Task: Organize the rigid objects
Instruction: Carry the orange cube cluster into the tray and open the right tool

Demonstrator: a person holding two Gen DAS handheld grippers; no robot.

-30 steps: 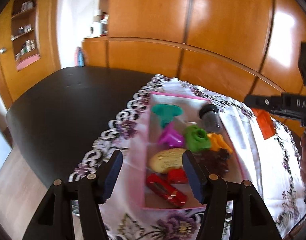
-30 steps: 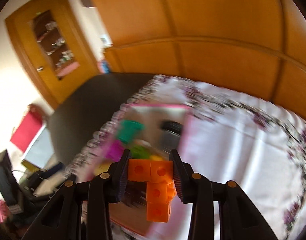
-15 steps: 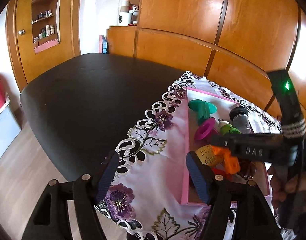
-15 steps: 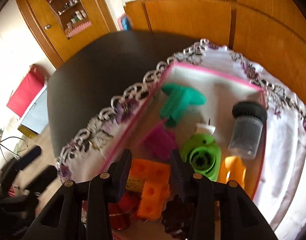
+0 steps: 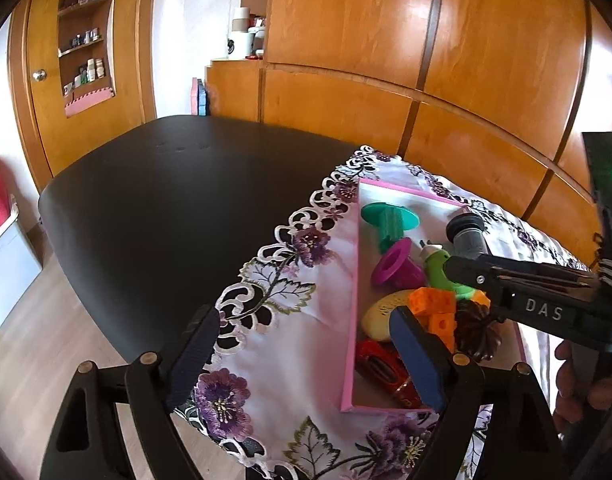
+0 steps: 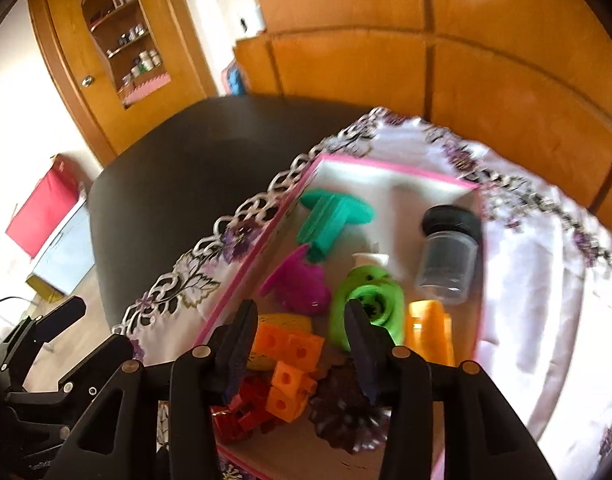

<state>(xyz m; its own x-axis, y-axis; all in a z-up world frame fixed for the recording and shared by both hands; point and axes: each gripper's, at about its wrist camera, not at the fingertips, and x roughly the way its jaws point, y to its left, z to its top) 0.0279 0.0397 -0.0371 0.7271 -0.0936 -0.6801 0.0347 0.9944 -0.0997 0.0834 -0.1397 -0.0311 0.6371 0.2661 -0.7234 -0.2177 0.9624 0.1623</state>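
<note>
Wood-panelled cupboards fill the background, and the dark tabletop (image 5: 178, 216) has a white cloth w/ purple flowers (image 5: 290, 320) over its right part. On the cloth sits a shallow pink-rimmed box (image 6: 389, 168) already full of toys: teal plastic mushroom-shaped piece (image 6: 329, 220), magenta funnel-ish piece (image 6: 298, 284), lime green round gadget (image 6: 365, 312), clear jar w/ black lid (image 6: 447, 256), dark red toy car (image 5: 381, 368), and a brown fluted mould (image 6: 345, 412).

The orange L-shaped block made of joined cubes (image 6: 290, 368) is in the right wrist view's lower centre, right between the right hand-held gripper (image 6: 302, 356) fingers, down among the toys at the box's near end. Jaws are opening atm, and there's a gap on the right side, so looks to me like it's letting go, not pinching anymore. Its long leg runs down toward the camera, roughly along the fingers.

Left hand-held gripper (image 5: 306, 356) is spreading wide w/ nothing in it, hovering over the cloth edge left of the box. So right hand is way nearer the block. Imo backing straight out clears it.
</note>
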